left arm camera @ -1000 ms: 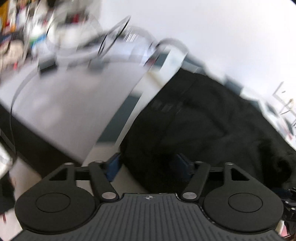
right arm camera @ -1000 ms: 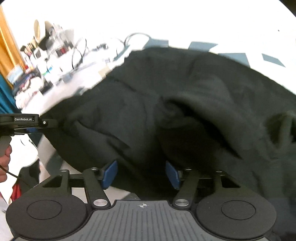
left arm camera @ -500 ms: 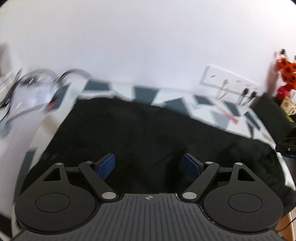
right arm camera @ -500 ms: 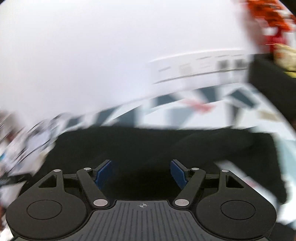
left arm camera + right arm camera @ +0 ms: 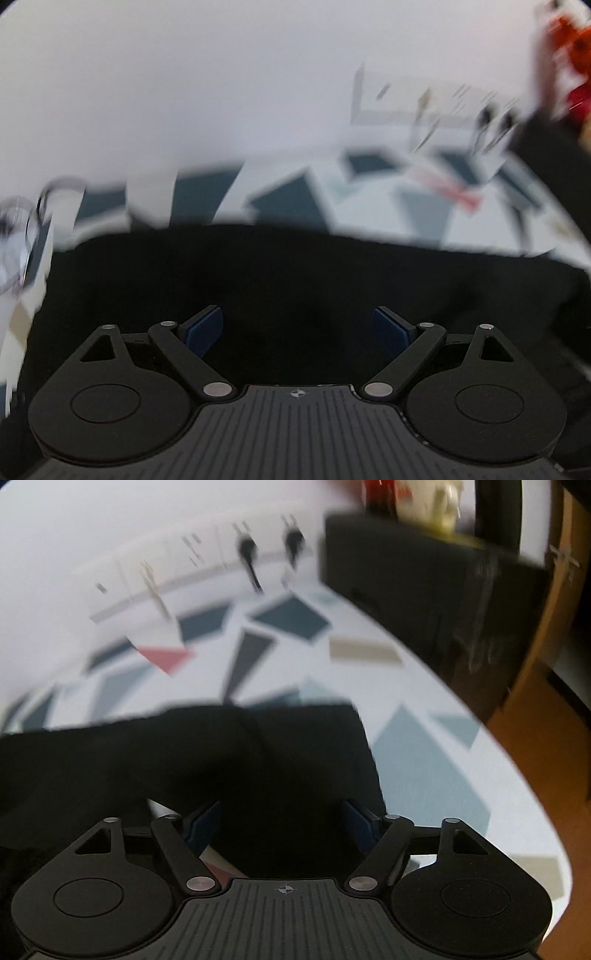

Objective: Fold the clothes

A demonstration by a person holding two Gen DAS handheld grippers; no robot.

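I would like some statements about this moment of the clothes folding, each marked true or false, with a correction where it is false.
1. The garment on the table is black. True.
2. The table cover is plain white. False: it is white with blue, grey, beige and red geometric shapes.
3. Two black plugs sit in the white socket strip on the wall. True.
4. The left gripper is shut on the garment. False: its blue pads stand wide apart and are opening, with dark cloth in the gap but not pinched.
5. In the right wrist view the garment covers the whole table. False: bare cover shows beside and beyond it.
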